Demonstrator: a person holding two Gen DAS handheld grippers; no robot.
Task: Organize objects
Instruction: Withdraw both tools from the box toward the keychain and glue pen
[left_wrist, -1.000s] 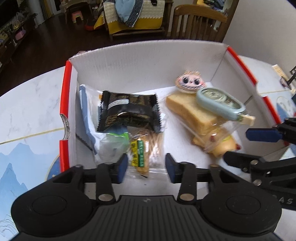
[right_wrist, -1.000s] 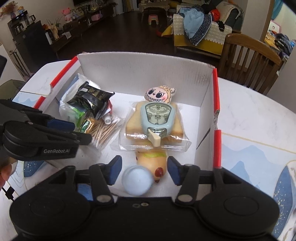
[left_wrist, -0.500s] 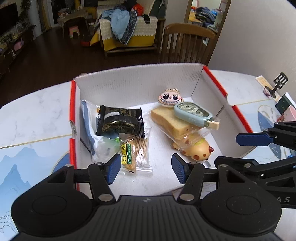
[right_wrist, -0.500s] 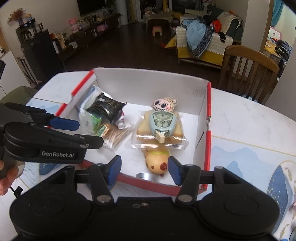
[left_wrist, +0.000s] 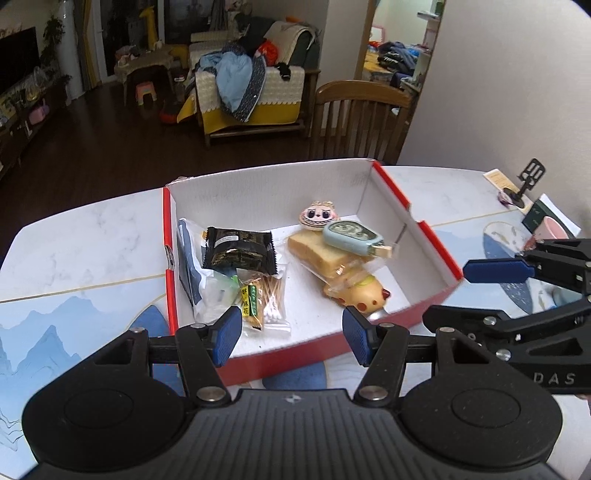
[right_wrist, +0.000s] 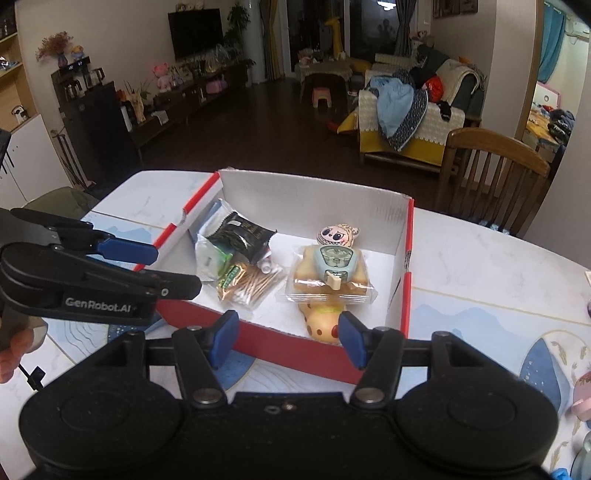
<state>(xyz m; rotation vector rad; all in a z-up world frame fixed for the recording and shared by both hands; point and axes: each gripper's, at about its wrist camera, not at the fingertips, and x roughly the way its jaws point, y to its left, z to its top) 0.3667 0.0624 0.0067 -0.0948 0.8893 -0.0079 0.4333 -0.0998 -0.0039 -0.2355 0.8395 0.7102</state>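
Both grippers, left (left_wrist: 291, 334) and right (right_wrist: 284, 339), have pulled back above the box (left_wrist: 436, 254), jaws just widened, empty. Bread (right_wrist: 328, 282) stack near the right wall could topple if nudged.

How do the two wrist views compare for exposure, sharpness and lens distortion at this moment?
Left wrist view: bright and daylit, the red-edged box and black snack packet sharp, the table edge bowed by the fisheye, corners vignetted black. Right wrist view: dimmer and warmer, the room behind dark, the cotton swab bag readable, the doorway at right curved, no motion blur.
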